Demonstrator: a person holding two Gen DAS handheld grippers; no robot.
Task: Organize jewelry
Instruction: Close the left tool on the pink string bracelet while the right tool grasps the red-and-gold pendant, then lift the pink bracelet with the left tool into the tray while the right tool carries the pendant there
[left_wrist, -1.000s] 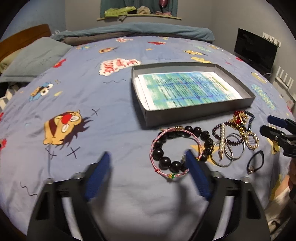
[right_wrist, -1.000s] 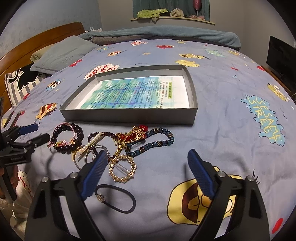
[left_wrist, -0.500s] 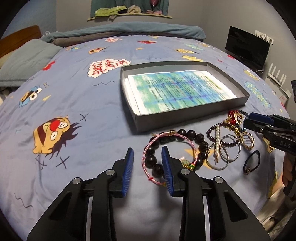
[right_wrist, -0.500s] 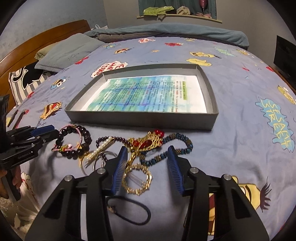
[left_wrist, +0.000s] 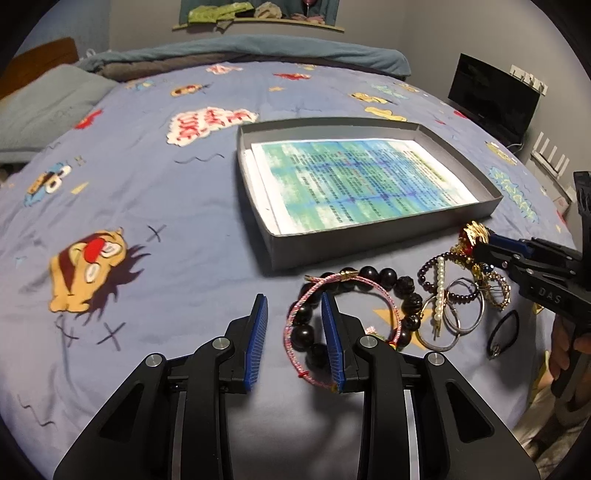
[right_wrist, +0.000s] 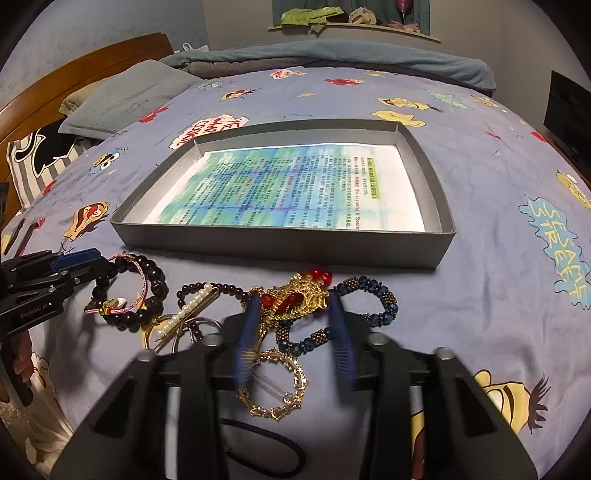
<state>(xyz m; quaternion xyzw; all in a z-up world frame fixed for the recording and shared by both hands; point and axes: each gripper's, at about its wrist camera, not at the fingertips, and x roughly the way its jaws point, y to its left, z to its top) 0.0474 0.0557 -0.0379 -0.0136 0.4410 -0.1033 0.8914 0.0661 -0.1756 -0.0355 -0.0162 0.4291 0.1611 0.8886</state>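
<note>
Through the left wrist camera I see my left gripper (left_wrist: 295, 334) with its jaws apart; its right finger sits inside the loop of one black bead bracelet (left_wrist: 373, 306) and one pink cord bracelet (left_wrist: 314, 306), whose near-left arc lies between the jaws. I cannot tell whether the pads press it. Right of the jaws I count one pearl pin (left_wrist: 439, 291), two silver hoops (left_wrist: 456, 314) and one black hair tie (left_wrist: 504, 334). Ahead of the jaws is one grey tray (left_wrist: 384, 230) lined with a printed sheet (left_wrist: 362, 184), its text too small to read. The other gripper's body reads "DAS".

Through the right wrist camera, my right gripper (right_wrist: 293, 321) has just been closing; its jaws are apart, with one gold and red ornament (right_wrist: 295, 295) between them, untouched as far as I can tell. One blue bead bracelet (right_wrist: 369, 314) lies partly between them and one gold ring brooch (right_wrist: 277, 384) nearer me. The blue bedspread (right_wrist: 498, 258) reads "SESAME STREET"; the far gripper reads "GenRobot.AI". One wooden headboard (right_wrist: 74, 74) stands far left.
</note>
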